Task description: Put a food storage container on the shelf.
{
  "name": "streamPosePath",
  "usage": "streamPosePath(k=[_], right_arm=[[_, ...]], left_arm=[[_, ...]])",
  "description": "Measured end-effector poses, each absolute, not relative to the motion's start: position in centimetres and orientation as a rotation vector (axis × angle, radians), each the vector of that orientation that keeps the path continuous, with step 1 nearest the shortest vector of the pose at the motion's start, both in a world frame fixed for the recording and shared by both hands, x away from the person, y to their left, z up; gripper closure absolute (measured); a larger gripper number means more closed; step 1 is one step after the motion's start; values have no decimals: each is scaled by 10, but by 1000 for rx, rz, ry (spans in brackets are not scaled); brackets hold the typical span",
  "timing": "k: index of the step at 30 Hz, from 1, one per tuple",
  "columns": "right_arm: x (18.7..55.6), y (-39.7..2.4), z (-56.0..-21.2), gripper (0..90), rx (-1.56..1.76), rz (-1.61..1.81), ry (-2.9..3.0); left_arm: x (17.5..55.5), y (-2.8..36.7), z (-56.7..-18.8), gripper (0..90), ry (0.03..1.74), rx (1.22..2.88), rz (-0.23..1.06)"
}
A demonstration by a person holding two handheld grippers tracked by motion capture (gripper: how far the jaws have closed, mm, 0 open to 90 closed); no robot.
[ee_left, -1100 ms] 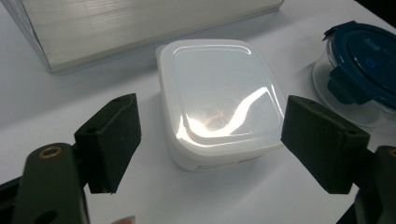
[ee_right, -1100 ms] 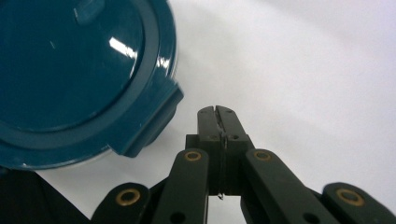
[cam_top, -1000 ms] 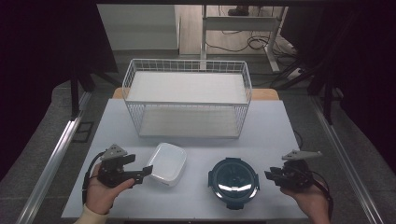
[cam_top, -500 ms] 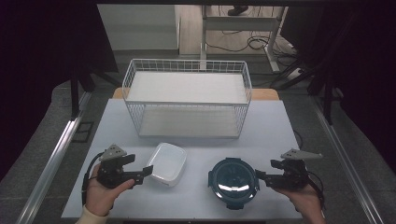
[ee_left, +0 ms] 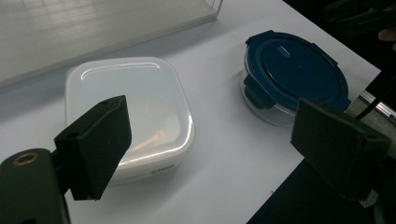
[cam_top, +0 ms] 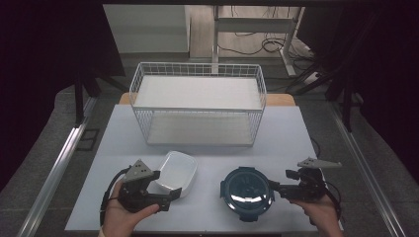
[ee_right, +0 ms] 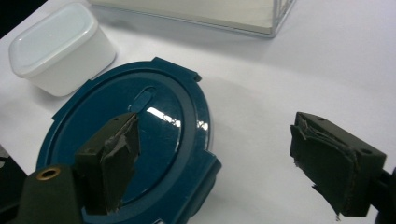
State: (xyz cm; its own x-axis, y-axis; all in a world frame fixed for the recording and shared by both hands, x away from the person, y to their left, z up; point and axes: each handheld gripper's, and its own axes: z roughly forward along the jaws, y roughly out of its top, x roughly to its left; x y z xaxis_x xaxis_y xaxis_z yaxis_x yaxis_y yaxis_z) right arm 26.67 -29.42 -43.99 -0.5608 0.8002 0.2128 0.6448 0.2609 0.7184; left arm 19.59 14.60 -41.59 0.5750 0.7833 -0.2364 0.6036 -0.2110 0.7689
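On the near tabletop (cam_top: pixel 207 143), both tongs gape empty, jaws just opened — left tongs (cam_top: pixel 173 193) facing the white box (cam_top: pixel 176 170), right tongs (cam_top: pixel 275 187) facing the blue-lidded bowl (cam_top: pixel 246 191), ready to grasp.

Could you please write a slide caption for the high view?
Two open handheld grippers, left gripper by white container, right gripper by blue-lidded round container, before wire basket.

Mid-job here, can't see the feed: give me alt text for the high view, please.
On a white table, the left gripper sits open at the near edge of a white lidded container, and the right gripper sits open beside a round blue-lidded container; both jaws have just been opening, with nothing between them. A white wire basket stands behind.
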Motion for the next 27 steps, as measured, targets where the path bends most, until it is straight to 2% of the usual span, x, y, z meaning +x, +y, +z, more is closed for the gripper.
streamPosePath(k=[5, 9, 17, 27], right_arm=[[266, -292, -441, 150, 1359, 1194, 2353], [267, -291, -443, 142, 1366, 1200, 2365], [264, -294, -437, 135, 1361, 1233, 2350], [262, -295, -439, 134, 1399, 1267, 2360]], left_arm=[[199, 135, -421, 125, 1120, 1917, 234], [202, 121, -428, 118, 1118, 1913, 149], [209, 98, -427, 103, 1123, 1882, 107], [230, 72, -440, 76, 1161, 1851, -38]])
